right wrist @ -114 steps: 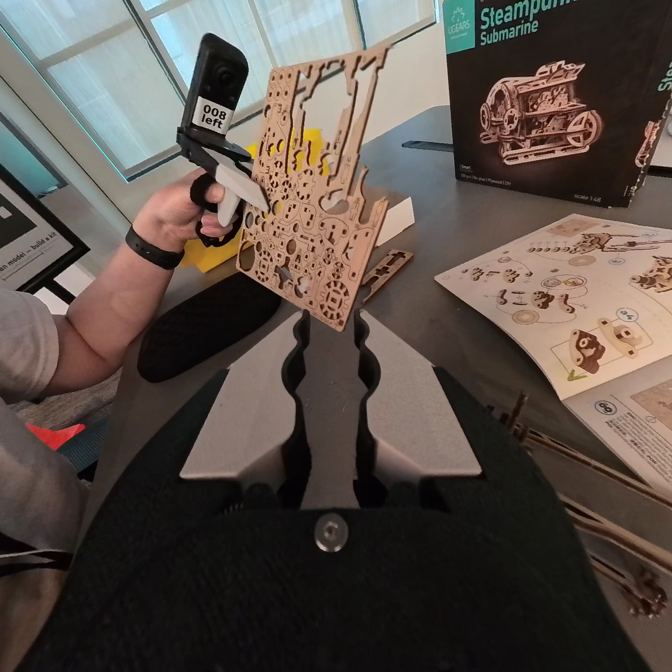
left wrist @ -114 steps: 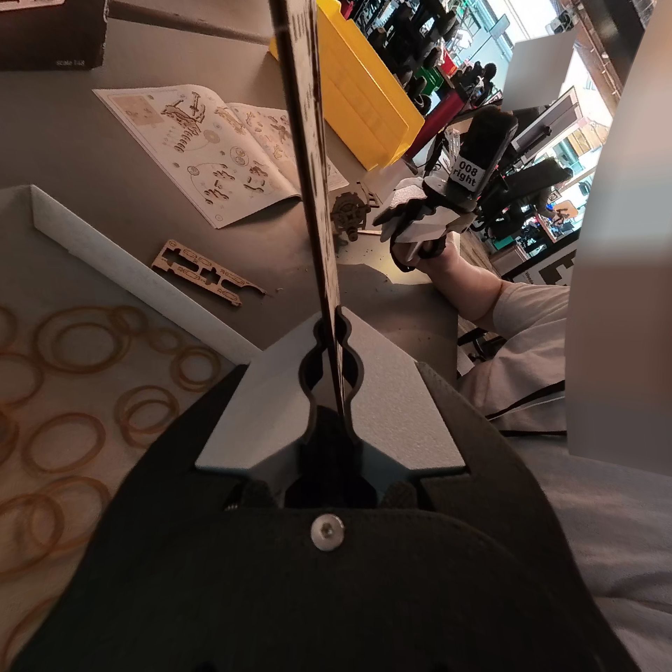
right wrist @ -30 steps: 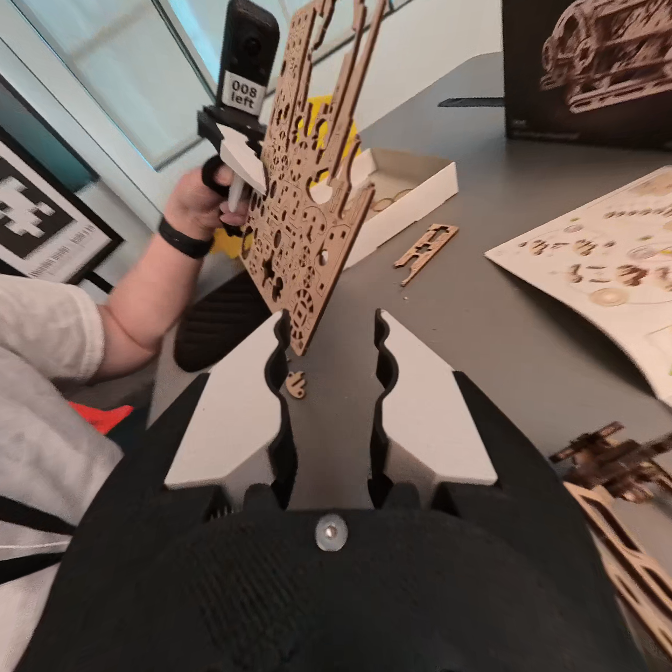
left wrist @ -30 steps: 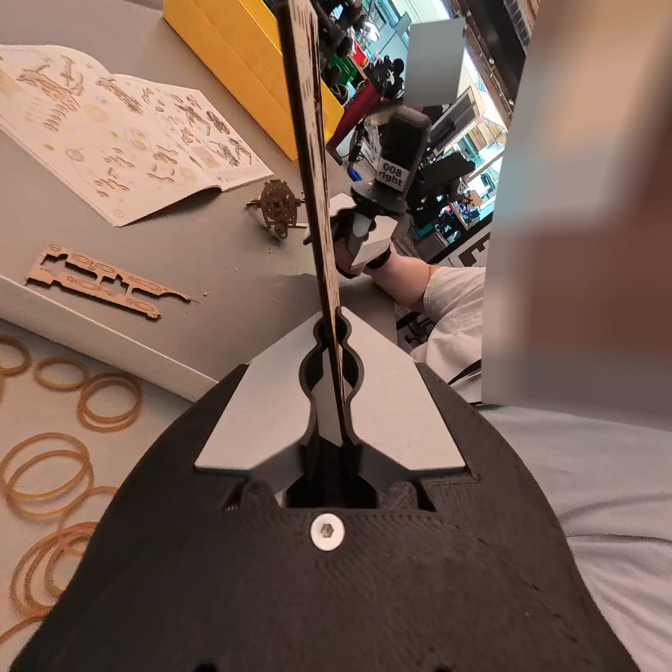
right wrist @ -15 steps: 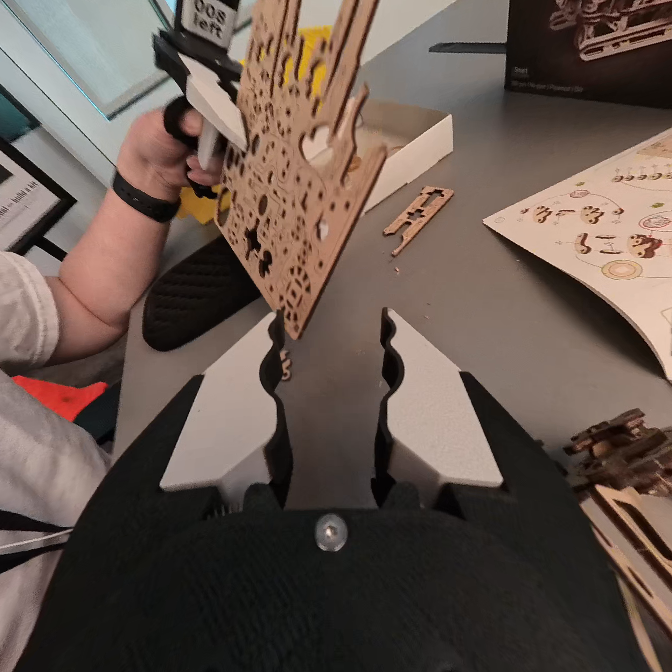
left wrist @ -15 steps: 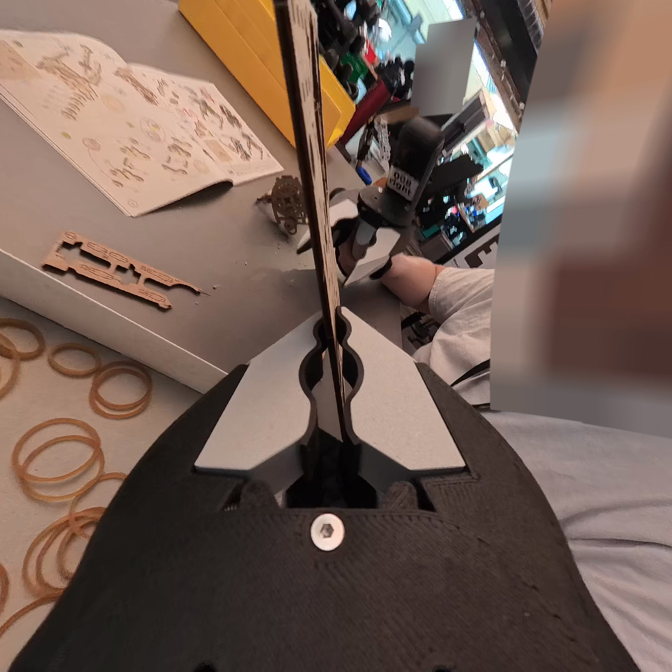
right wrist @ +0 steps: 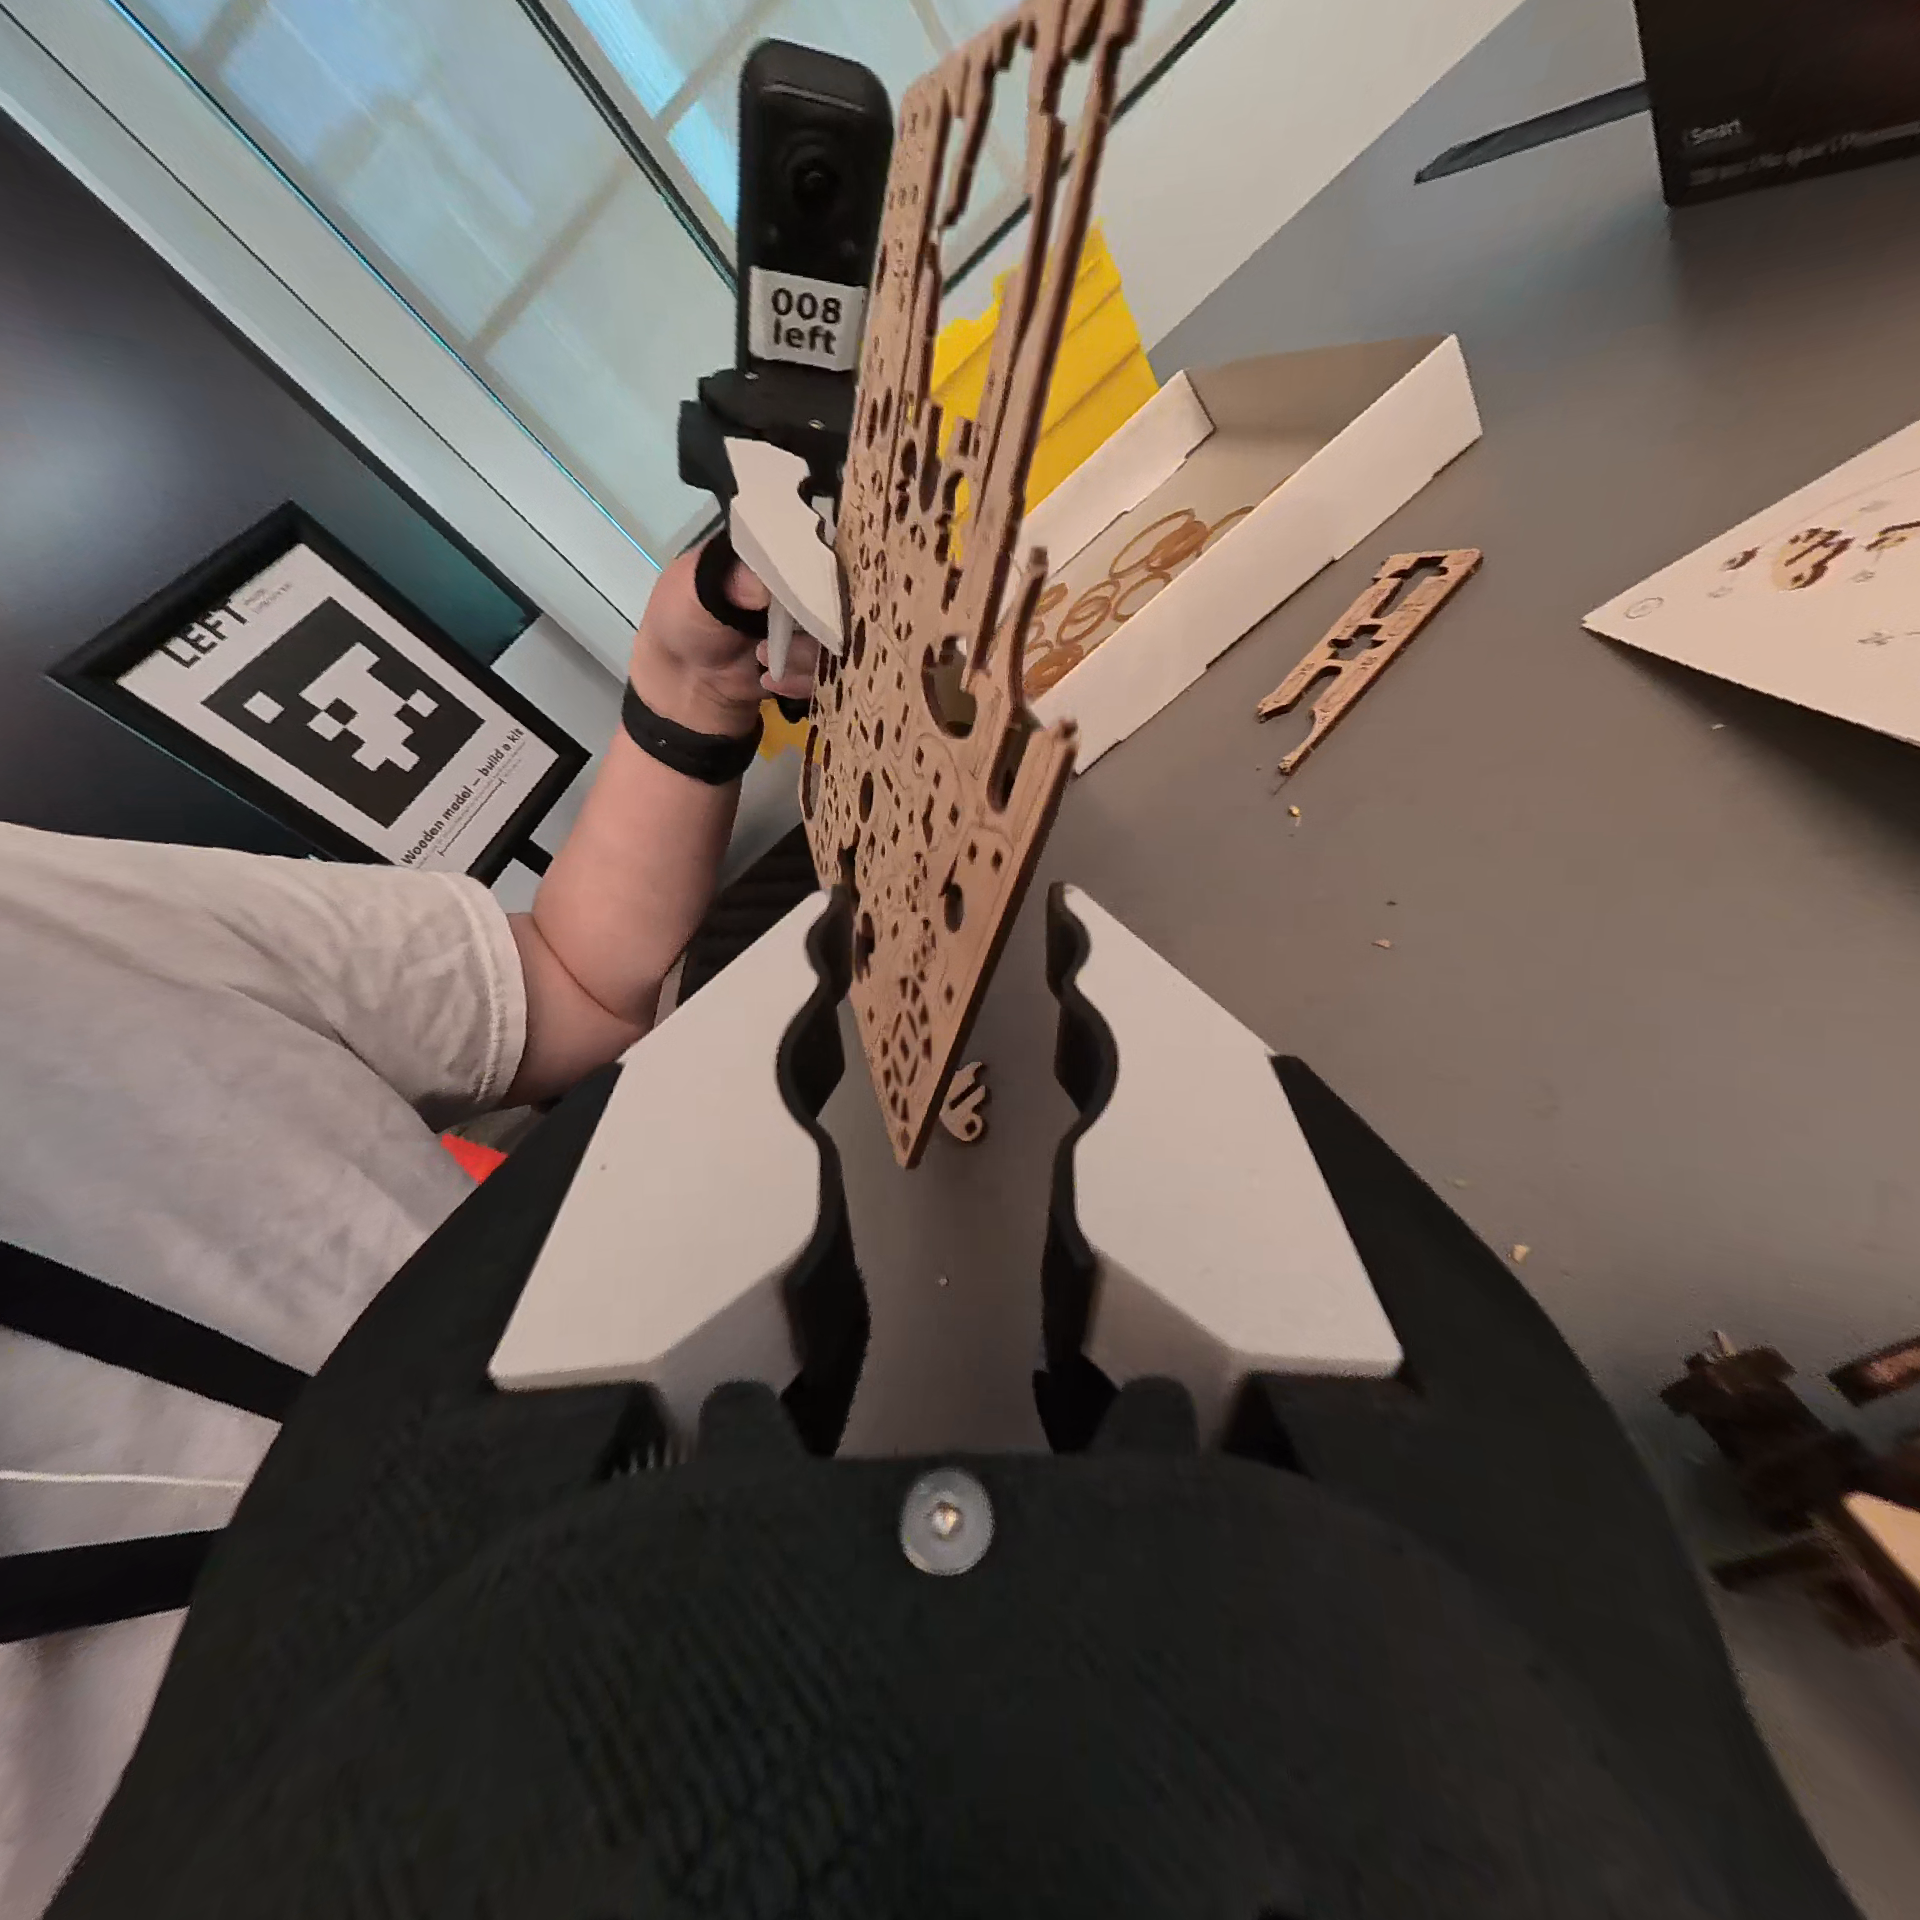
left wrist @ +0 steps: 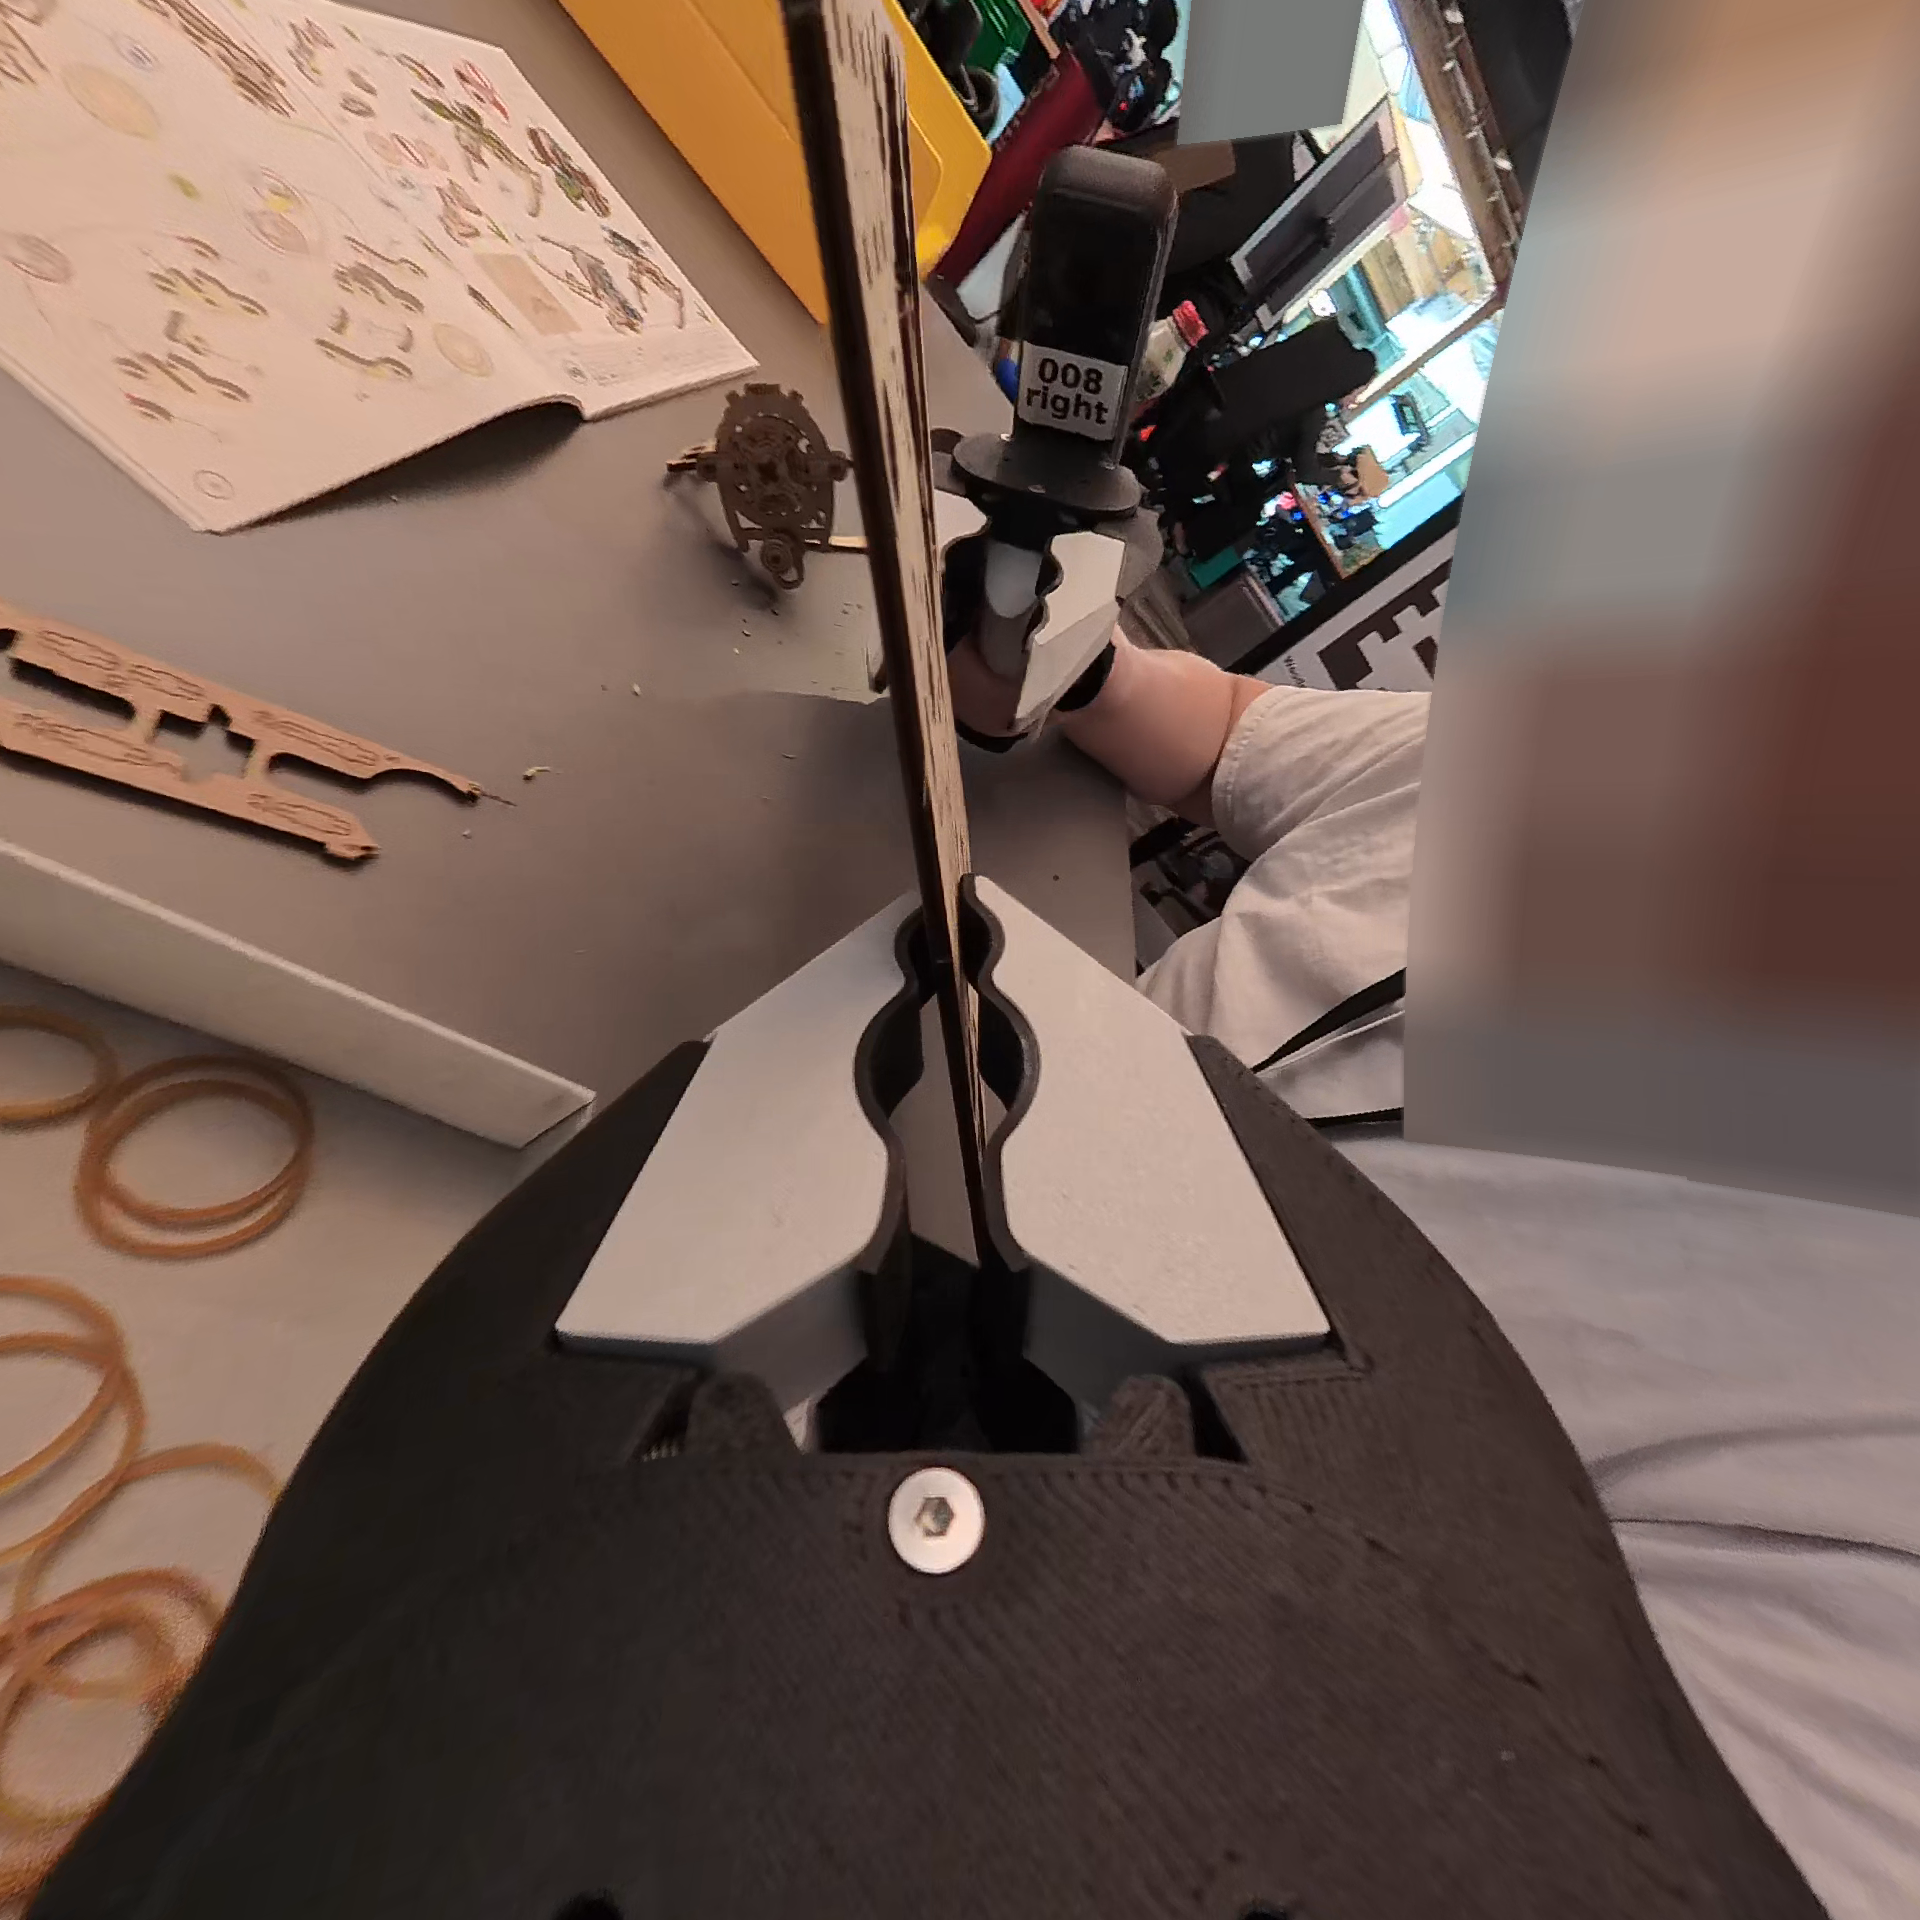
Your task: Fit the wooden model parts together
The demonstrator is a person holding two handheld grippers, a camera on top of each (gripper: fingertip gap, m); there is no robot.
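Left gripper (left wrist: 951, 914) jaws clamp the flat laser-cut brown plywood sheet (right wrist: 935, 675) upright; right gripper (right wrist: 940, 914) jaws stand wide, the sheet's lower corner between them over the grey table (right wrist: 1455, 987)

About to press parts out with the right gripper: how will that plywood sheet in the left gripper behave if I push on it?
The plywood sheet is thin and heavily cut out, so it probably flexes and could snap at its narrow upper bars. The left gripper pinches only one edge, so a push likely pivots it. The right gripper is open around its lower corner.
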